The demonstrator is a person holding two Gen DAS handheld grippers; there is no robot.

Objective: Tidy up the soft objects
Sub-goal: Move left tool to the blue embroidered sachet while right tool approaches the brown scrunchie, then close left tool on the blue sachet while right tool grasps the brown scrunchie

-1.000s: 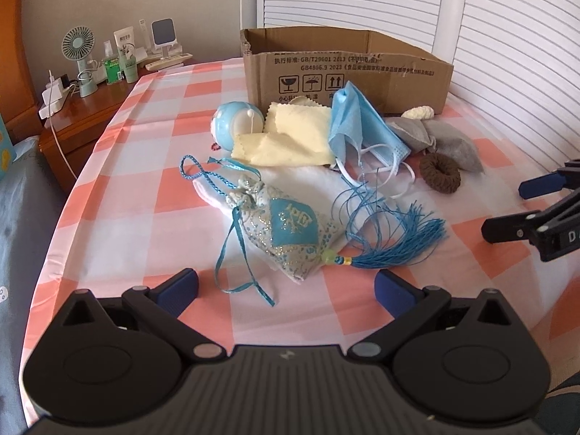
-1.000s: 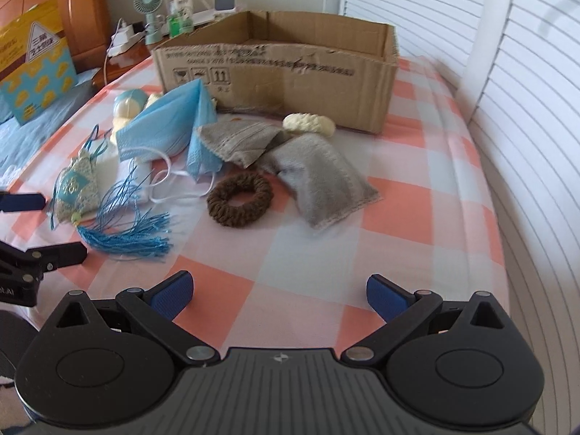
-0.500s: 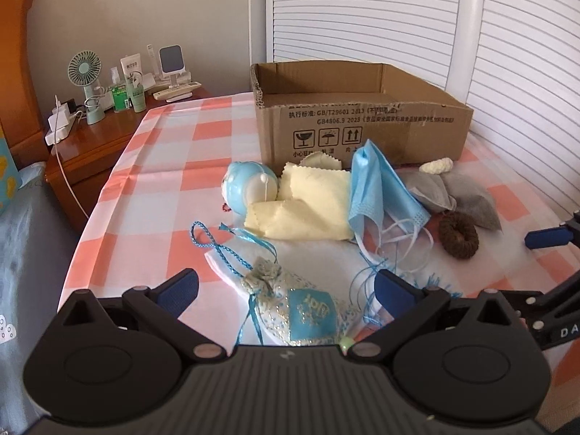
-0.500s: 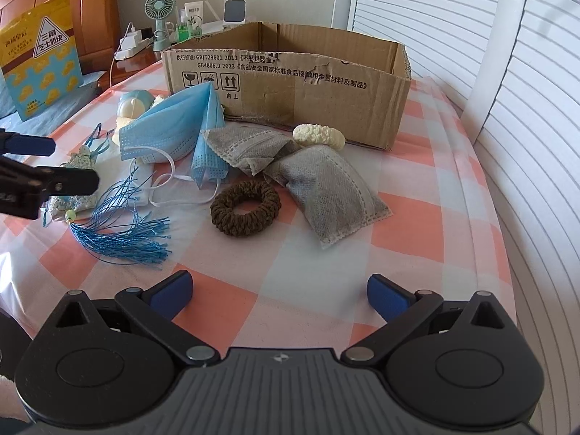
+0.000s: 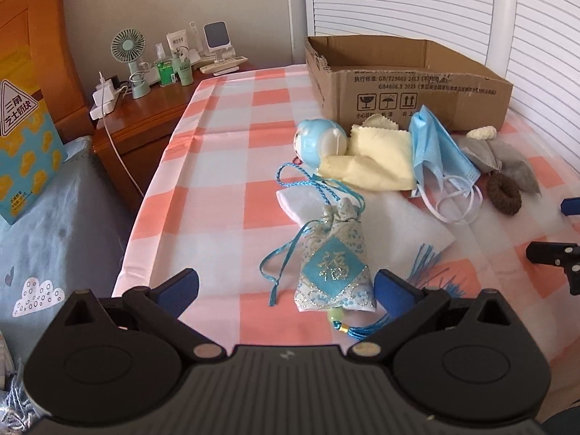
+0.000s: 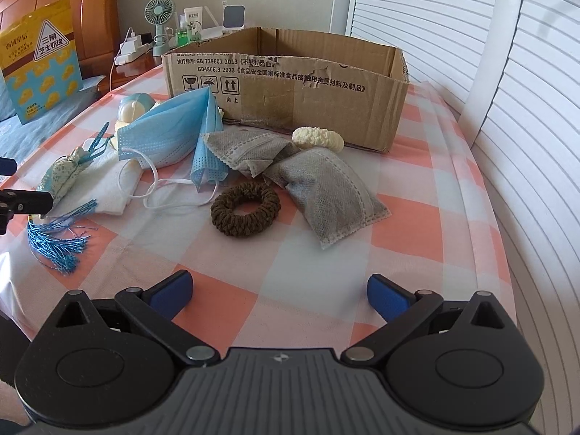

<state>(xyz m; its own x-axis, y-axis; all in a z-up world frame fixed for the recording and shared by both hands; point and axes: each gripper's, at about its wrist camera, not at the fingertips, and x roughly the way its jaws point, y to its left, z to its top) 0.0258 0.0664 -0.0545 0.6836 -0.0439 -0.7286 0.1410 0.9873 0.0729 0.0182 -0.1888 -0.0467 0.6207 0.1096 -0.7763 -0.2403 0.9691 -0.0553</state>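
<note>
Soft things lie scattered on the checked tablecloth before an open cardboard box (image 5: 406, 83) (image 6: 290, 83). A blue embroidered sachet (image 5: 335, 268) (image 6: 63, 175) with a tassel (image 6: 58, 243) lies just ahead of my left gripper (image 5: 286, 286), which is open and empty. Behind the sachet are a white cloth (image 5: 395, 217), a yellow cloth (image 5: 377, 159), a blue ball (image 5: 320, 141) and a blue face mask (image 5: 435, 152) (image 6: 174, 134). A brown scrunchie (image 6: 245, 207), two grey pouches (image 6: 330, 192) and a cream scrunchie (image 6: 318, 138) lie ahead of my right gripper (image 6: 279, 295), also open and empty.
A wooden nightstand (image 5: 145, 116) at the left holds a small fan (image 5: 128, 47), bottles and a charger. A yellow snack bag (image 6: 40, 58) stands on the bed at far left. White slatted shutters (image 6: 525, 108) close the right side. The table's near edge runs under both grippers.
My left gripper has pulled back and swung left, so the sachet now lies lengthwise between its fingers. My right gripper has drawn slightly nearer the scrunchie and pouches. Nothing was picked up.
</note>
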